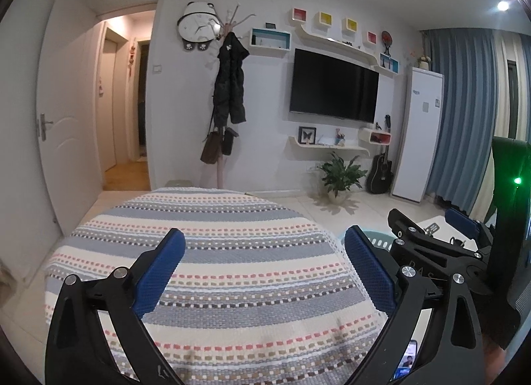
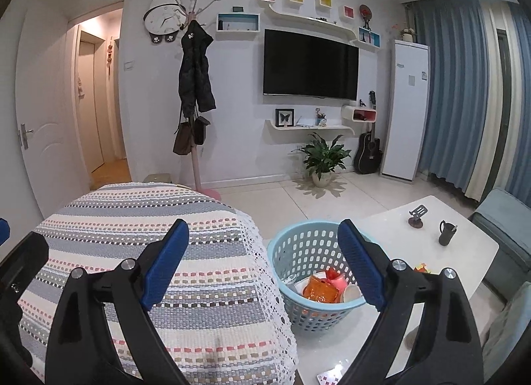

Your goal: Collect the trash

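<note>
So basically the big thing here is the table with the striped woven cloth (image 2: 159, 252), filling the lower left of both views with nothing on top of it that I can see, which I'd guess is because it's already been picked over. At about 3 o'clock from it sits the white coffee table (image 2: 431, 245), set lower, and that makes sense as the spot for the bin since both hands can reach it.

The light blue laundry basket (image 2: 298, 252) stands on that white table right against the lace edge of the cloth. Inside is the trash: an orange crinkly wrapper (image 2: 320, 290), something red and pink (image 2: 333, 277) at its 1 o'clock, and a white cup (image 2: 351, 293) at its 3 o'clock. So the collected stuff is in the basket, low in the bottom.

Further out at 2 o'clock there's a black mug (image 2: 446, 232) and a small phone stand (image 2: 417, 215), probably not trash.

Both tools are spread wide with nothing between the blue pads: left gripper (image 1: 264, 267) over the cloth, right gripper (image 2: 262, 257) straddling the cloth edge and basket. Looks released to me.
</note>
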